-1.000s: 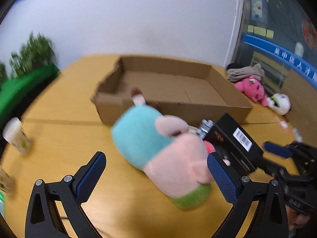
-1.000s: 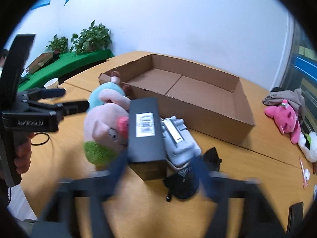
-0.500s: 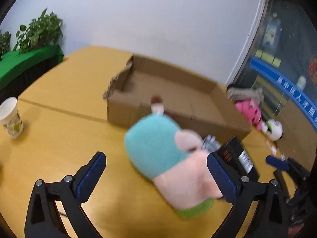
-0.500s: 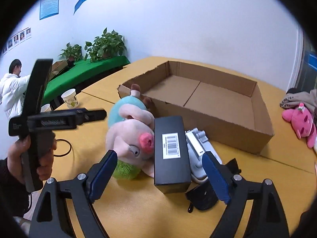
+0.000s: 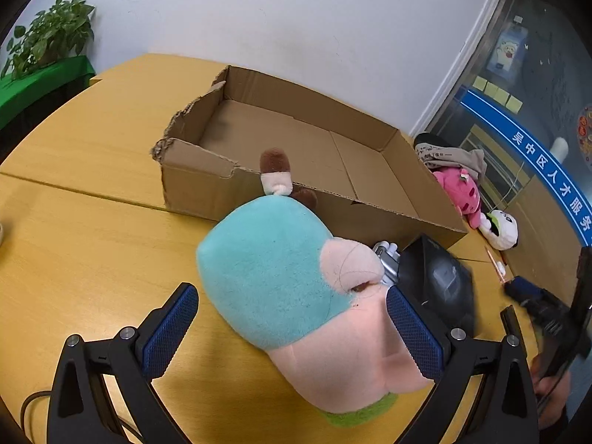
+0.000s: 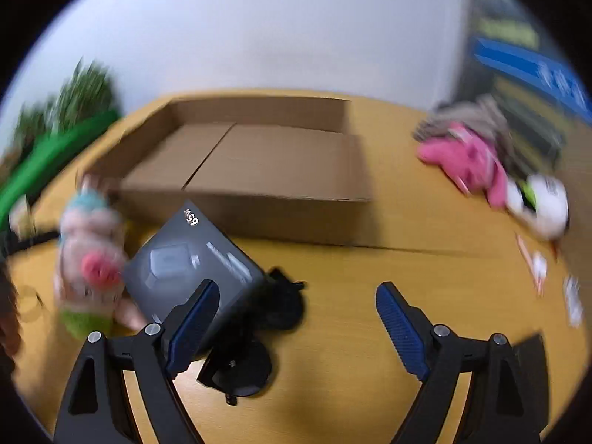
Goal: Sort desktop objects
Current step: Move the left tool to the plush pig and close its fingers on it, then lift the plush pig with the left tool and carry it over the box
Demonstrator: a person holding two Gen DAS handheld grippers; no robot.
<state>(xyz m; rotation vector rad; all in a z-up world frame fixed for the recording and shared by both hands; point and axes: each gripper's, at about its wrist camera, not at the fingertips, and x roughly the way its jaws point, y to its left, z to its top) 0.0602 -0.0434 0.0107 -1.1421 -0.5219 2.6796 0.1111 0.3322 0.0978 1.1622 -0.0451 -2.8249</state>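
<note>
Left wrist view shows the left gripper (image 5: 292, 318) with fingers spread wide around the plush pig (image 5: 296, 281), not pressing it; the pig lies on the table (image 5: 85, 229) before the cardboard box (image 5: 296, 148). Right gripper (image 6: 296, 318) fingers stand wide, empty, beside the dark box (image 6: 192, 262).

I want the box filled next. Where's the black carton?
In the right wrist view the black carton lies lower left on the table, between the plush pig and cardboard box.
</note>
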